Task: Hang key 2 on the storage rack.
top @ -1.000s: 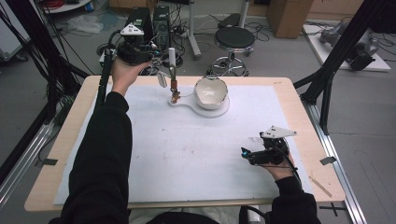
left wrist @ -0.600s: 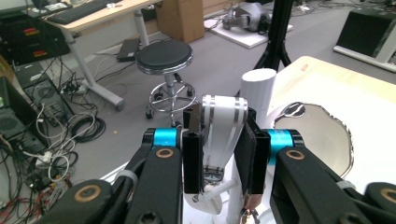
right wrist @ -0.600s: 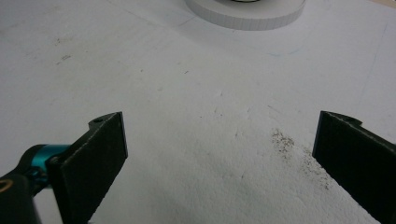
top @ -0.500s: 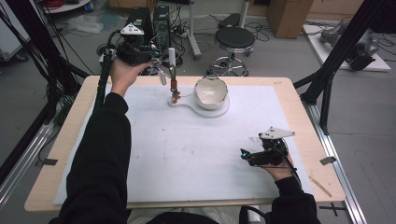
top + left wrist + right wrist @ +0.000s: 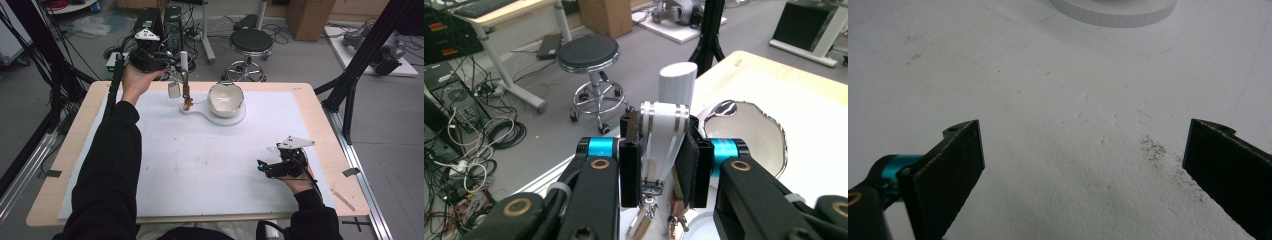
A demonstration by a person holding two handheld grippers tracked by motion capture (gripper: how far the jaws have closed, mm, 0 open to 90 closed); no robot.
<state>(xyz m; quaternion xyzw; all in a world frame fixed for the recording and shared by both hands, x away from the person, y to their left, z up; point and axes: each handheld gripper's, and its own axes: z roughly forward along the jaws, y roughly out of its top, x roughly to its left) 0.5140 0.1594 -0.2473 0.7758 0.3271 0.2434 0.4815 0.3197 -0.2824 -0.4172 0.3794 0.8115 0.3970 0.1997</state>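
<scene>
White mat: white-handled tool, upright.

Open white mat lies before the right tool; only the bowl stands ahead.

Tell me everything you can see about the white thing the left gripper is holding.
The white handle looks like smooth plastic with a rounded cylinder top and two dark bands. It stands roughly upright, clamped between the left gripper's black pads. Metal pieces dangle from its lower end, above the white base beside the white bowl at the table's far edge. What kind of tool it is, I cannot tell.
</scene>
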